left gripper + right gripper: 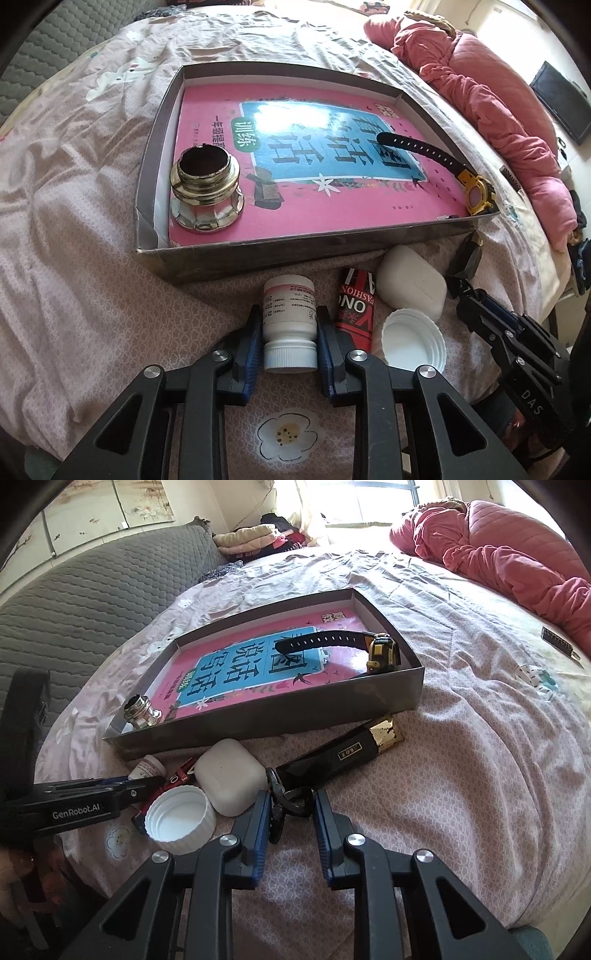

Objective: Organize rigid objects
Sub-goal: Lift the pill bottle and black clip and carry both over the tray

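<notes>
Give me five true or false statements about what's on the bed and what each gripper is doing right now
1. The left gripper is clamped on the white pill bottle. True.
2. The watch lies outside the box. False: it lies inside, on the pink book.
3. The metal cap sits in the box. True.
4. The white lid is screwed onto the bottle. False: it lies loose, open side up.
5. The right gripper holds the white case. False: it is closed on the black keyring strap.

Apparently a home bedroom: bed [461,720], pink quilt [517,554], folded clothes [255,539].
</notes>
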Available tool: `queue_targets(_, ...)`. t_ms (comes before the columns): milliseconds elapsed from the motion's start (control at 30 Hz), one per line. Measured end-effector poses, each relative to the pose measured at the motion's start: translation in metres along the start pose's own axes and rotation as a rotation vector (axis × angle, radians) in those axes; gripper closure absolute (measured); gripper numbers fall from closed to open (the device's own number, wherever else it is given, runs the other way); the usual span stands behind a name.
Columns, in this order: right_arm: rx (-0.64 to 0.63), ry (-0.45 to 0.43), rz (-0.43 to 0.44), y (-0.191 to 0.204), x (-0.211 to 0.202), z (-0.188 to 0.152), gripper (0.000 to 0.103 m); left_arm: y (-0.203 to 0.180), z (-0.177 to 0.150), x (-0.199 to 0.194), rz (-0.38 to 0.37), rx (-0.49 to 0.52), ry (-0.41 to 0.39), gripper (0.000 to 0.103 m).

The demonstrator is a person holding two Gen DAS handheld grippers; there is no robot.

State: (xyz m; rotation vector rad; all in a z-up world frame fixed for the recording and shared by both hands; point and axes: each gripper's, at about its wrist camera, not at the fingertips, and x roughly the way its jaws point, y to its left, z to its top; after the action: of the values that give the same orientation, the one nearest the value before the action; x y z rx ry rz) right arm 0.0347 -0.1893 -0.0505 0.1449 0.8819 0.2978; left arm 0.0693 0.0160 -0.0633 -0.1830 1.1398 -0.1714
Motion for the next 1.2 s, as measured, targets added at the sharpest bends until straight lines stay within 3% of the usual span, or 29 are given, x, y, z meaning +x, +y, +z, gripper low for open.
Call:
queue_targets(300, 0.011, -0.002, 0.003, -0.002, -0.003, -0.001, 0.080, 0.009, -0.004, -0.007, -0.031, -0.045, -0.003, 0.076)
queue_targets(1200, 0.015, -0.054, 0.007, -0.001, -0.029, -0.003, 0.080, 0.013, -0.017, -0.045, -0.015, -0.056, -0.055, 0.076)
